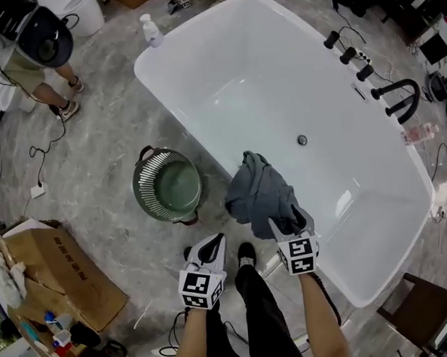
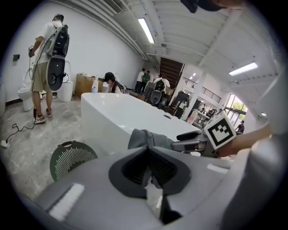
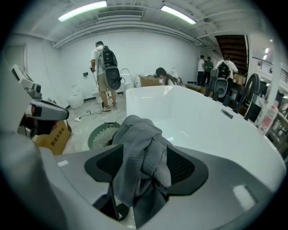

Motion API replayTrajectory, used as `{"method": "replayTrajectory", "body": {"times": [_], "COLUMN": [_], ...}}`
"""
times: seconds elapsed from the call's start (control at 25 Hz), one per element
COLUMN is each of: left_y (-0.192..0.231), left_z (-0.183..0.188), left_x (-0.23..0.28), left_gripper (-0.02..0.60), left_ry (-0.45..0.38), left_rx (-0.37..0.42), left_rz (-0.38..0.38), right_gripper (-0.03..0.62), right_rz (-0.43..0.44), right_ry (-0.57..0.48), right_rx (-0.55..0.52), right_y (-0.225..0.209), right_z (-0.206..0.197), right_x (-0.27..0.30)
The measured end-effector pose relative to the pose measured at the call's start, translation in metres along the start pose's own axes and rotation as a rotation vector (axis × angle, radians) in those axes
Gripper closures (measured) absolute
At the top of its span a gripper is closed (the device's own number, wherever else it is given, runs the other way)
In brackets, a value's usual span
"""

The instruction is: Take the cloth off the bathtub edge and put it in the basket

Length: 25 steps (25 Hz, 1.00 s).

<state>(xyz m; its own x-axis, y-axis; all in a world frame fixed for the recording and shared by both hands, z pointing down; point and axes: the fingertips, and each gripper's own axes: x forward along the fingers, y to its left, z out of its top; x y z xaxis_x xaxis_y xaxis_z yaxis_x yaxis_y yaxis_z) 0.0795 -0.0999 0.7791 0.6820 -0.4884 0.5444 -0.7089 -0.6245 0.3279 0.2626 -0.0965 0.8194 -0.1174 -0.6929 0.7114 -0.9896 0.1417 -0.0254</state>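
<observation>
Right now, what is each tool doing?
Left tool: closed, empty.
Right tool: jaws opening, grey cloth between them, not clamped.

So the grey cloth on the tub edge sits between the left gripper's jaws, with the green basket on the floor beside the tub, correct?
Not the left. The right gripper view shows the grey cloth between the jaws of the right gripper, which are opening; the left gripper is empty. The rest stands: cloth on the tub edge, green basket on the floor beside it.
</observation>
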Motion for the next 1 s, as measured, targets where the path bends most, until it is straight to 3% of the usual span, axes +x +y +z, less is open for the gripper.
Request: {"method": "replayTrajectory", "body": {"times": [0.32,0.48,0.68,0.8,1.0], "left_y": [0.024,0.041,0.051,0.059,0.065], "left_z": [-0.017,-0.020,-0.017,-0.015,-0.012], "left_x": [0.011,0.010,0.007,0.005,-0.001], "left_gripper": [0.528,0.528,0.528,0.528,0.528], "left_ry": [0.049,0.067,0.084,0.089,0.080], "left_rx": [0.009,0.007,0.040,0.051,0.032], "left_rz": [-0.070,-0.089,-0.125,-0.132,-0.146], "right_gripper": [0.197,0.097,0.108,0.214,0.330], "right_rz": [-0.004,-0.025,-0.072,-0.093,-0.135], "right_ry": [0.069,0.143,0.200,0.210,0.214], "right_rx": [0.006,0.018,-0.004,-0.010,0.013], "right_y": [0.006,0.008,0.006,0.005,0.007], "right_z": [-0.011,-0.030,-0.039,-0.040,-0.045], "right_x": [0.034,0.053,0.063,0.060,0.047]}}
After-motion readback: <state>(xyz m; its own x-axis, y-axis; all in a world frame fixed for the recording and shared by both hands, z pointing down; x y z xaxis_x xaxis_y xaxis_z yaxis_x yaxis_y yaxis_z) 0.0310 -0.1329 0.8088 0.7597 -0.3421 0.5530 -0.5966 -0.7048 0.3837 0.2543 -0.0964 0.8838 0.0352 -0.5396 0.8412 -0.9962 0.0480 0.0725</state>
